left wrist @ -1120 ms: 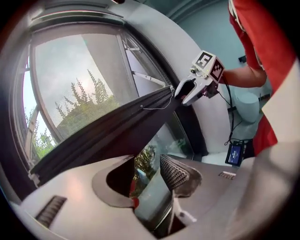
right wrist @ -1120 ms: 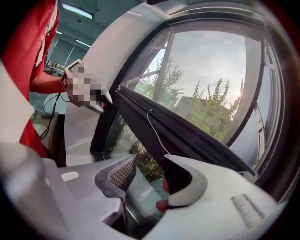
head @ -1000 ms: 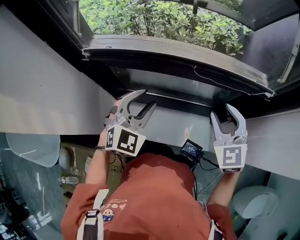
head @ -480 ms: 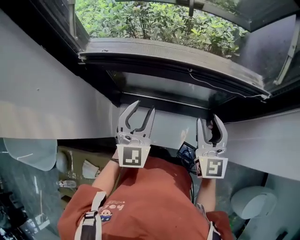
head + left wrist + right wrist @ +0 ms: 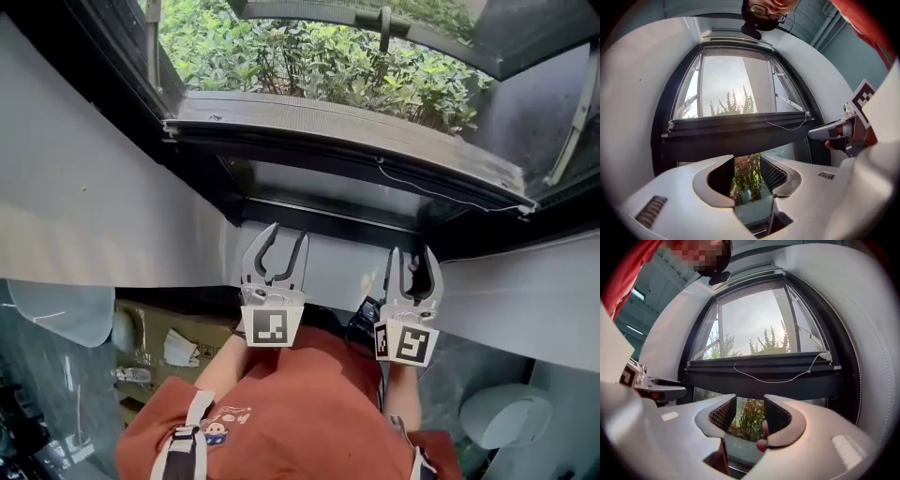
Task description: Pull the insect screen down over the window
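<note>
The insect screen's bottom bar (image 5: 736, 129) hangs part-way down the window, a dark rail that runs from one side of the frame to the other. A thin white cord (image 5: 773, 379) loops loosely under it. The left tongs (image 5: 275, 246) and the right tongs (image 5: 411, 267) are both raised toward the bar. Each pair stands open with nothing between its jaws, and neither touches the bar.

The bar looks stiff and light, while the mesh behind it is probably soft and easy to snag or tear. The rail is therefore likely the part to grip, not the mesh. A grip on each side of the middle should bring it down level. A pull on one end alone could tilt it and jam it in the side tracks. The cord is the other possible hold, but it is thin and may slip between the pads.

The head view shows both tongs side by side, below the bar, with green bushes (image 5: 309, 56) outside. The two gripper views look up instead, with sky above the bar and leaves below it. Each also catches the other tongs at its edge. The mesh itself is hard to make out in any view.
</note>
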Available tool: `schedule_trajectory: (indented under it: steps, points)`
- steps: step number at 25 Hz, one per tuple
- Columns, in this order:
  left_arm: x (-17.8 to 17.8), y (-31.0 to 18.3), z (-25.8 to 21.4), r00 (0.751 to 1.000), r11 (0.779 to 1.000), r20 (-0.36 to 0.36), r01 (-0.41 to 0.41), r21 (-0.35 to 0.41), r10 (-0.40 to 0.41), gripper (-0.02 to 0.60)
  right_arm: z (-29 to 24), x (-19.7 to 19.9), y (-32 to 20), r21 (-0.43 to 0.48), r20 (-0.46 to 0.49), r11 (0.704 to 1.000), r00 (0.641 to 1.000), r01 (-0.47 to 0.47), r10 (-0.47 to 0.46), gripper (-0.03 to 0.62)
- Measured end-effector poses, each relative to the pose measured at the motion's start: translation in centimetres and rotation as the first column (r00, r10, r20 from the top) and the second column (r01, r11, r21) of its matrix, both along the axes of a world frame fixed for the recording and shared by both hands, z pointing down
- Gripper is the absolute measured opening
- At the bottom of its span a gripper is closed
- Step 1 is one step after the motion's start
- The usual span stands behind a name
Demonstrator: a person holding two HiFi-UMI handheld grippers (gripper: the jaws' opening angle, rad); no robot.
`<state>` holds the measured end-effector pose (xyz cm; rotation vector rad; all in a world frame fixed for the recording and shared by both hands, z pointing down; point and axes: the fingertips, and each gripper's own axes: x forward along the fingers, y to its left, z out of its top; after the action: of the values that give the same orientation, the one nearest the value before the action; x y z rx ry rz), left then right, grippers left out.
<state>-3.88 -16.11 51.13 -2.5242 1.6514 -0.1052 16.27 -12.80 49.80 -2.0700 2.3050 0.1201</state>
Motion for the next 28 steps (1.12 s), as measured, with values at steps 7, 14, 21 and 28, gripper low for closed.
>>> schedule_trajectory:
  steps: [7, 14, 21, 28]
  points:
    - [0.6, -0.1, 0.2, 0.998, 0.999, 0.036, -0.045, 0.000, 0.045, 0.152, 0.1, 0.4, -0.2, -0.002, -0.022, 1.000, 0.999, -0.025, 0.025, 0.126]
    - [0.7, -0.3, -0.3, 0.997, 0.998, 0.042, -0.070, 0.010, 0.069, 0.072, -0.3, 1.2, -0.1, 0.024, -0.024, 0.999, 0.999, -0.047, 0.047, 0.067]
    - [-0.4, -0.9, -0.7, 0.999, 0.999, 0.034, -0.037, 0.020, 0.036, 0.005, -0.6, 2.4, -0.2, 0.043, -0.052, 0.993, 0.993, -0.108, 0.110, 0.009]
    - [-0.7, -0.9, -0.8, 0.999, 0.999, 0.040, -0.028, 0.029, 0.026, 0.006, -0.8, 2.3, -0.3, 0.051, -0.078, 0.994, 0.992, -0.095, 0.098, 0.009]
